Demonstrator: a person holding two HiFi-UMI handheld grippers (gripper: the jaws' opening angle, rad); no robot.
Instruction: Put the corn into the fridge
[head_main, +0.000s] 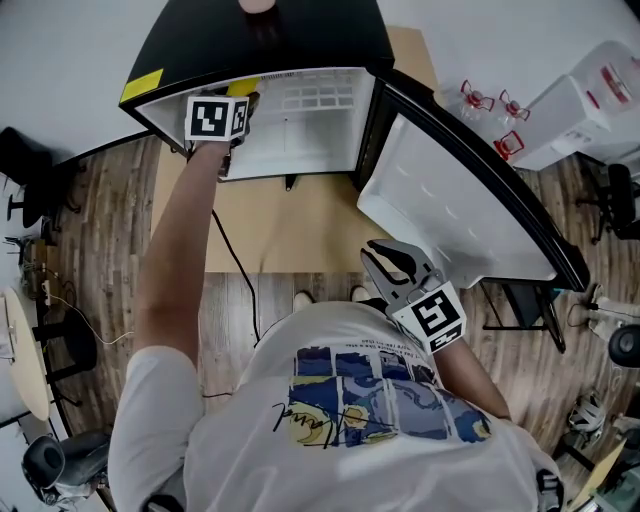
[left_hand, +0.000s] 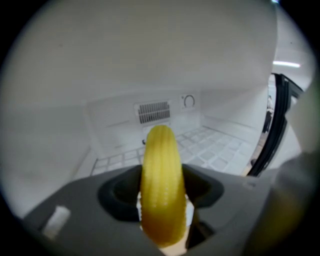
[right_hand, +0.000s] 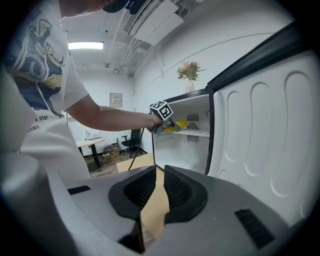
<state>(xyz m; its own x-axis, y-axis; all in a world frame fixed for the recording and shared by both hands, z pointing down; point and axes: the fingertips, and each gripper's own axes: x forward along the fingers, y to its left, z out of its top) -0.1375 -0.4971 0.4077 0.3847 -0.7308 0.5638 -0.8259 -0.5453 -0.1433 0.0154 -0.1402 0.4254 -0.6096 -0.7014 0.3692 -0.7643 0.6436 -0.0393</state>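
A yellow corn cob (left_hand: 160, 185) stands upright between the jaws of my left gripper (left_hand: 161, 192), which is shut on it. That gripper (head_main: 238, 108) reaches into the open black mini fridge (head_main: 260, 40), just above the white wire shelf (left_hand: 215, 150). From the right gripper view, the corn (right_hand: 181, 124) and left gripper (right_hand: 167, 125) show inside the fridge's upper part. My right gripper (head_main: 388, 262) hangs back near my chest, beside the open door (head_main: 450, 200). Its jaws stand a narrow gap apart (right_hand: 160, 187) with nothing between them.
The fridge stands on a sheet of cardboard (head_main: 290, 230) on the wood floor. A black cable (head_main: 235, 260) runs across it. Clear plastic boxes (head_main: 590, 100) sit at the right, office chairs (head_main: 620, 200) at the edges. A flower vase (right_hand: 190, 75) tops the fridge.
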